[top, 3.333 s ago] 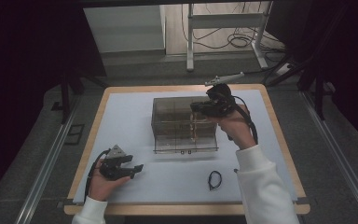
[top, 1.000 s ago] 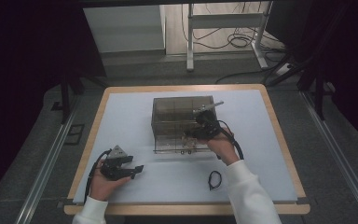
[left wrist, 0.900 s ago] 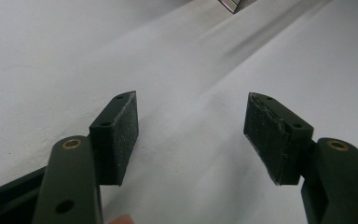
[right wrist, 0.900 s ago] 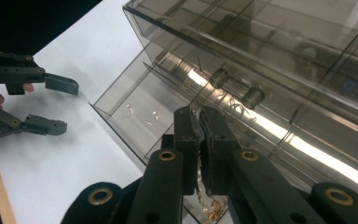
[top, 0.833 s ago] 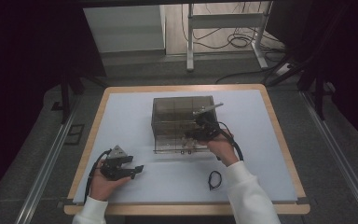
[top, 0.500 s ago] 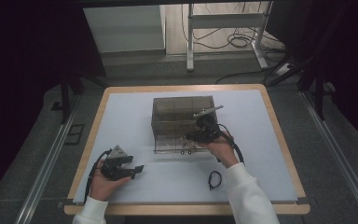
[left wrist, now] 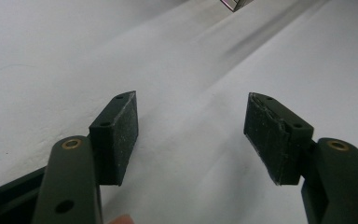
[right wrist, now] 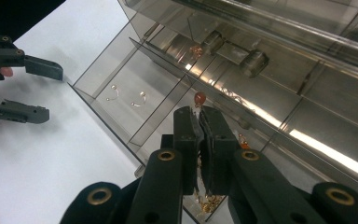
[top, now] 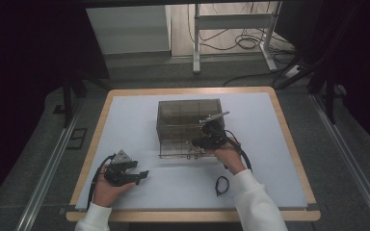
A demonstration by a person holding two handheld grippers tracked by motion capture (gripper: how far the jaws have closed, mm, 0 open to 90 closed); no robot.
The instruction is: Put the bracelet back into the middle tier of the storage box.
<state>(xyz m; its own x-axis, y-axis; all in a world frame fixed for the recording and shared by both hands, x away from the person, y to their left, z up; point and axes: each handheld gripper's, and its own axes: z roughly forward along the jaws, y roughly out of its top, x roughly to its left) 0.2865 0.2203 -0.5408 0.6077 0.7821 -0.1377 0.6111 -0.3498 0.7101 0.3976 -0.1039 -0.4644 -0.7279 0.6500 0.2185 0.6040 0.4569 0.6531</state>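
Right tongs [right wrist: 199, 122] clenched on small earring, orange bead [right wrist: 199, 98] poking above tips, centre of right gripper view, over open drawer [right wrist: 121, 100] of clear smoky organiser box [top: 189, 126]. Earring likely light, thin wire, bendable, slippery: pinch gently at hook. Left tongs [left wrist: 191, 130] released, empty, low on white surface [top: 270, 144], lower left of high view.

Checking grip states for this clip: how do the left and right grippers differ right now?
The left gripper has its jaws wide apart with nothing between them; the right gripper is shut on a small orange-beaded earring. The left rests on the white table away from the clear drawer box; the right reaches into its open drawer. Both have black padded jaws.
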